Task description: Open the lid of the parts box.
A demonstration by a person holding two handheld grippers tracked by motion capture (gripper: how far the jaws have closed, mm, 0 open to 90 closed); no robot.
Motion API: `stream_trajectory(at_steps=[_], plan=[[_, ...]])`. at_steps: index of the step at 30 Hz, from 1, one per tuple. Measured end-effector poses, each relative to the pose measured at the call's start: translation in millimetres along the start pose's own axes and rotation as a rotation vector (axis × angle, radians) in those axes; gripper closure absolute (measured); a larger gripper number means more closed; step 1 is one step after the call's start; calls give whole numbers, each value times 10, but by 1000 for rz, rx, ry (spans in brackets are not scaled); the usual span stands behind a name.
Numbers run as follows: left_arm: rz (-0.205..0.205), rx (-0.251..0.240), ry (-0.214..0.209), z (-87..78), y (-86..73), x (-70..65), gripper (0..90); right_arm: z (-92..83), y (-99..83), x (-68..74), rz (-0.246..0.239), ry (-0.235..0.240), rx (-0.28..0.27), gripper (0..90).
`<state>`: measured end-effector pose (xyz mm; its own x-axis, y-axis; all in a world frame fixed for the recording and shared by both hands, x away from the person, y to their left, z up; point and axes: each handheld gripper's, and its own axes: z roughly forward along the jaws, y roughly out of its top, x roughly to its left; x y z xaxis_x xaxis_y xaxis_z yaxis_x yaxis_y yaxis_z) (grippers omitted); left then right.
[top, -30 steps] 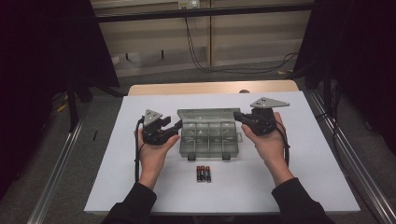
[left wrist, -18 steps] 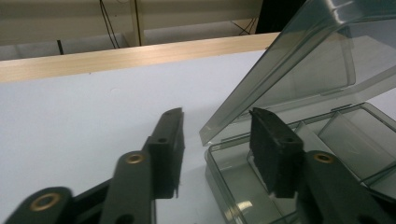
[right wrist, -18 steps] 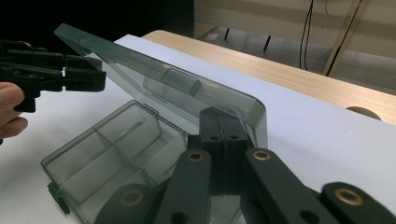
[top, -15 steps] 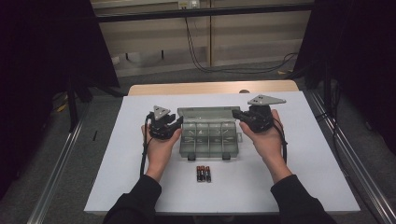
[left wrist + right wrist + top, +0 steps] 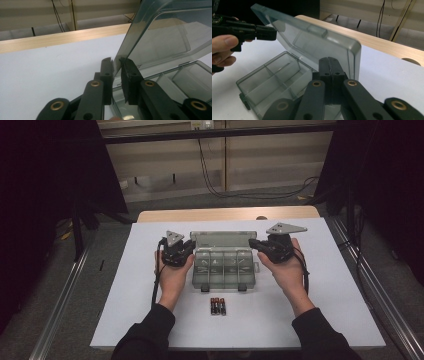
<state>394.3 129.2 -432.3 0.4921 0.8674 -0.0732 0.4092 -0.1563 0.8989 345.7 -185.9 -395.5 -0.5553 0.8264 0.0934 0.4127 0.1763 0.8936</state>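
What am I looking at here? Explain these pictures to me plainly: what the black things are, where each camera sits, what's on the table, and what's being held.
No robot here: a person holds a hand-held gripper in each hand, the left hand-held gripper and the right hand-held gripper. The high view looks down from above the person's side of the white table. The other two pictures come from cameras riding on each gripper, looking along its black jaws. On the table stand a clear compartment box with its lid raised, and three batteries in front of it. The right jaws are shut on one side edge of the lid. The left jaws have just been closing on the opposite edge, which sits between them.
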Motion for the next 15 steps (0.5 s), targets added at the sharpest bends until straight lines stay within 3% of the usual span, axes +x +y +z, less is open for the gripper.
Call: stream_trajectory(at_steps=[5,10,15], plan=[[-13,0,-12,3,10,8,830,3,-269,-89,32,-42,-17,895],[-31,2,-12,16,16,6,828,57,-385,-173,84,-118,-53,621],[-51,1,-18,28,22,26,829,152,-380,-178,67,-146,-101,627]])
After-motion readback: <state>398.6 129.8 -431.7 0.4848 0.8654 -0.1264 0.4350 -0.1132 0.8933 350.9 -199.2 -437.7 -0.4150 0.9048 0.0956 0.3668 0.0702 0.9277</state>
